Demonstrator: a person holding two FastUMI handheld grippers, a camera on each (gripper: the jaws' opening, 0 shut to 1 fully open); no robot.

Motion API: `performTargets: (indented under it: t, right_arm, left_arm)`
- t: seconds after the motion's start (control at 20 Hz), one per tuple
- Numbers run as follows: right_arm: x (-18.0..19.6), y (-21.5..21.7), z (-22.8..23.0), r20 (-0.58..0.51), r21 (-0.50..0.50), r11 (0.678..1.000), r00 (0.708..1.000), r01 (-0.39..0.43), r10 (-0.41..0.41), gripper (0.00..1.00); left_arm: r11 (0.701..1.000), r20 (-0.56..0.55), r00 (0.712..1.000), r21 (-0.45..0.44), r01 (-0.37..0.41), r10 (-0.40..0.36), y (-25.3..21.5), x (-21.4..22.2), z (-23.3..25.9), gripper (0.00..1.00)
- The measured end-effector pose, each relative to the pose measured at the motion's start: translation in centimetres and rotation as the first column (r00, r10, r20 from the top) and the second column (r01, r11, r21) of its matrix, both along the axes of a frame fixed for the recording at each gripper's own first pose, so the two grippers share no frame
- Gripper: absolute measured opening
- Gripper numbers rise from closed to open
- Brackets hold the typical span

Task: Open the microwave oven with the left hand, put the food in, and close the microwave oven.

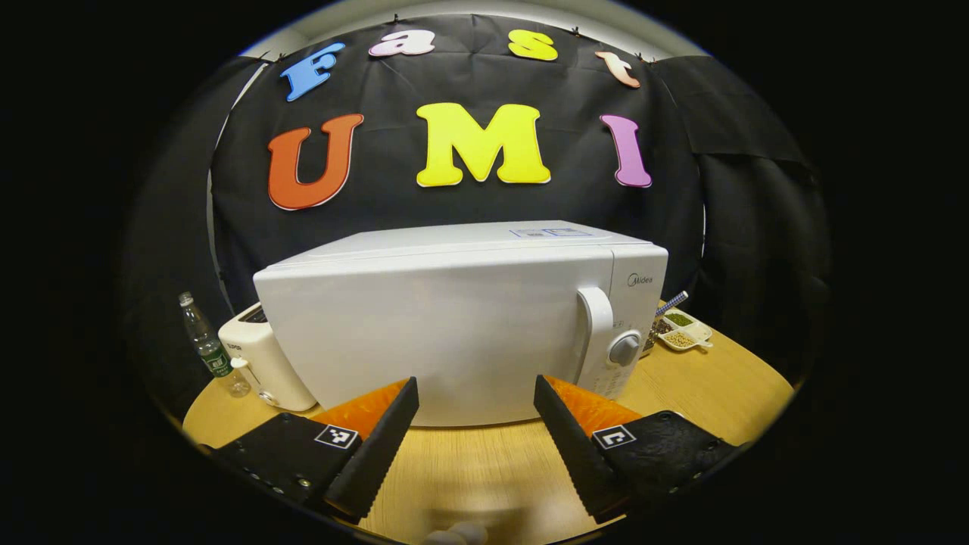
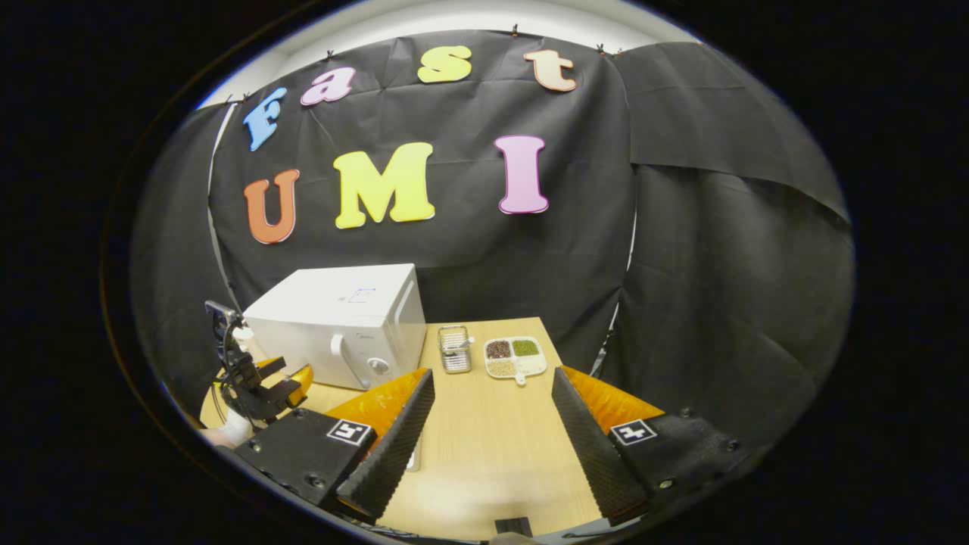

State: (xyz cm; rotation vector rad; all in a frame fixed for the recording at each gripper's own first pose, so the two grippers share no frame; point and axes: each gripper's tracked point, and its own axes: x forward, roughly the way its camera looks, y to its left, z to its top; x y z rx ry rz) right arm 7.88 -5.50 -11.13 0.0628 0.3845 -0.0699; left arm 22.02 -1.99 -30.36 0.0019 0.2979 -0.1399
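you have the whole task ahead of you: the microwave oven (image 1: 462, 325) sits shut on the wooden table (image 1: 704, 386), its door flush with the body, and nothing in these views says any step is done. it takes up most of the left half of the table, close to the booth's black wall behind it, so the open room lies in front of it and to its right. its door handle (image 1: 598, 333) stands upright near the right edge of the front, with a round dial (image 1: 625, 350) just beside it on the control strip. left of the oven a pale toaster (image 1: 261, 367) sits close against it, and a plastic bottle (image 1: 208, 347) stands near the table's left rim, so a door swinging that way should have little to spare. in the right gripper view the divided dish of food (image 2: 516, 356) rests on the far side of the table, right of the oven, with a small metal tray (image 2: 454, 350) between them. your left gripper (image 1: 475, 412) has its fingers spread wide with nothing between them, facing the oven front and left of the handle. your right gripper (image 2: 492, 420) is likewise spread and holds nothing, over bare table short of the food.
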Motion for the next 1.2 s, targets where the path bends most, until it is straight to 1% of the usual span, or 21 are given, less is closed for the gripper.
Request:
performTargets:
  t: [0.1, 0.15, 0.2, 0.25, 0.35, 0.4, 0.55, 0.7, 0.75, 0.8, 0.85, 0.9, 1.05, 1.1, 1.15, 1.2]
  right_arm:
    - [-0.5, 0.6, 0.4, 0.007, -0.015, 1.000, 1.000, -0.013, 0.013, 0.99]
    - [-0.7, 0.9, 0.8, 0.017, -0.026, 1.000, 1.000, -0.018, 0.018, 0.94]
    - [-0.9, 1.2, 1.3, 0.033, -0.034, 0.999, 0.999, -0.023, 0.024, 0.94]
    - [-1.1, 1.5, 2.0, 0.049, -0.041, 0.999, 0.998, -0.028, 0.030, 0.99]
    - [-1.3, 2.6, 3.3, 0.084, -0.052, 0.998, 0.995, -0.040, 0.045, 0.99]
    - [-1.3, 3.2, 3.9, 0.102, -0.055, 0.997, 0.993, -0.048, 0.053, 0.94]
    - [-1.5, 5.5, 6.5, 0.182, -0.068, 0.995, 0.979, -0.075, 0.086, 0.94]
    - [-1.9, 7.7, 8.3, 0.238, -0.076, 0.992, 0.965, -0.098, 0.114, 0.94]
    - [-2.0, 8.3, 8.8, 0.256, -0.075, 0.992, 0.959, -0.104, 0.120, 0.94]
    - [-2.0, 8.9, 9.2, 0.268, -0.074, 0.992, 0.956, -0.106, 0.122, 0.94]
    - [-2.2, 9.6, 9.5, 0.278, -0.071, 0.991, 0.952, -0.112, 0.127, 0.94]
    - [-2.3, 10.3, 10.1, 0.292, -0.062, 0.991, 0.947, -0.122, 0.134, 0.94]
    - [-2.7, 11.6, 10.7, 0.324, -0.035, 0.991, 0.937, -0.129, 0.133, 0.94]
    - [-2.9, 11.8, 10.7, 0.328, -0.024, 0.991, 0.935, -0.130, 0.131, 1.00]
    - [-3.0, 12.1, 10.7, 0.329, -0.013, 0.991, 0.935, -0.133, 0.130, 0.94]
    - [-3.1, 12.3, 10.6, 0.328, -0.006, 0.991, 0.936, -0.131, 0.126, 0.94]
  left_arm:
    - [1.000, 0.009, 1.000, -0.005, 0.004, -0.004, 0.0, -1.0, 1.2, 0.96]
    - [1.000, 0.006, 1.000, -0.003, -0.004, 0.004, 0.4, -1.7, 1.9, 0.96]
    - [1.000, 0.003, 1.000, -0.014, -0.011, 0.011, 0.7, -2.6, 2.7, 0.96]
    - [0.999, 0.013, 1.000, -0.029, -0.015, 0.015, 1.2, -3.7, 3.9, 0.96]
    - [0.998, 0.040, 0.999, -0.054, -0.024, 0.026, 2.4, -6.1, 7.0, 0.97]
    - [0.998, 0.048, 0.998, -0.058, -0.029, 0.032, 3.2, -7.5, 8.5, 0.97]
    - [0.997, 0.111, 0.992, -0.055, -0.050, 0.056, 6.2, -11.8, 14.0, 0.96]
    - [0.992, 0.162, 0.980, -0.057, -0.109, 0.117, 8.6, -14.9, 18.6, 0.96]
    - [0.991, 0.190, 0.973, -0.066, -0.121, 0.131, 9.0, -15.8, 20.4, 0.85]
    - [0.988, 0.213, 0.966, -0.076, -0.135, 0.148, 9.4, -16.5, 22.0, 0.94]
    - [0.986, 0.223, 0.962, -0.077, -0.145, 0.159, 9.7, -17.0, 23.2, 0.82]
    - [0.986, 0.231, 0.959, -0.078, -0.149, 0.163, 9.8, -17.4, 24.1, 0.93]
    - [0.984, 0.281, 0.943, -0.082, -0.160, 0.177, 10.4, -17.8, 26.6, 0.93]
    - [0.985, 0.292, 0.942, -0.082, -0.150, 0.168, 10.2, -18.0, 27.0, 0.93]
    - [0.987, 0.292, 0.943, -0.079, -0.142, 0.159, 10.0, -18.1, 27.2, 0.93]
    - [0.988, 0.294, 0.943, -0.074, -0.138, 0.154, 10.0, -18.1, 27.3, 0.93]
